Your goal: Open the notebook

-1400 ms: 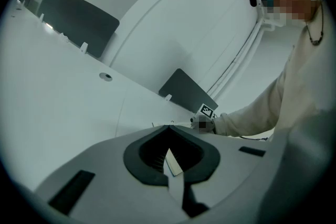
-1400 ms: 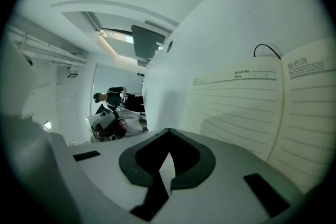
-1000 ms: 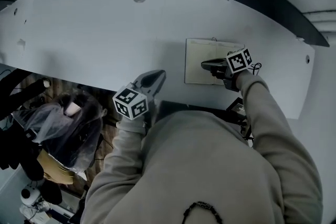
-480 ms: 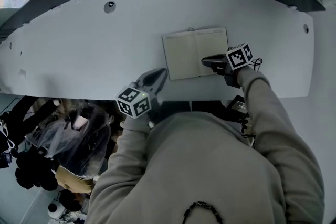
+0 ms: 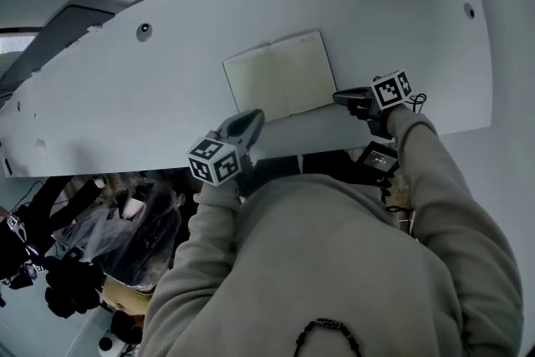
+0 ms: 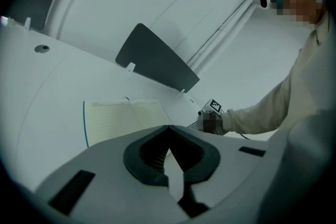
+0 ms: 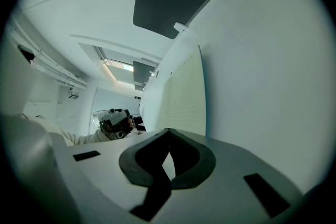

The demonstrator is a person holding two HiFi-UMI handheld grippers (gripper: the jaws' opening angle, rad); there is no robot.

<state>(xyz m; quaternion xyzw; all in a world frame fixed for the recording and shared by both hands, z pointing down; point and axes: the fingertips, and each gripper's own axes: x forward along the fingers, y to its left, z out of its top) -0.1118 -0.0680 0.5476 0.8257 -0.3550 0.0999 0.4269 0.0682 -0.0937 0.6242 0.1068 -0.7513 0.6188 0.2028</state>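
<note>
Head view: the notebook (image 5: 280,75) lies open near the bench's (image 5: 125,96) front edge. The right gripper (image 5: 341,99) is just beside its near right corner, and the left gripper (image 5: 249,121) is over the front edge.
Left gripper view: its 2 jaws are together, empty.
Right gripper view: its 2 jaws are together, empty.

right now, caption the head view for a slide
Notebook open on white table; left hand-held gripper and right hand-held gripper shut, empty.
</note>
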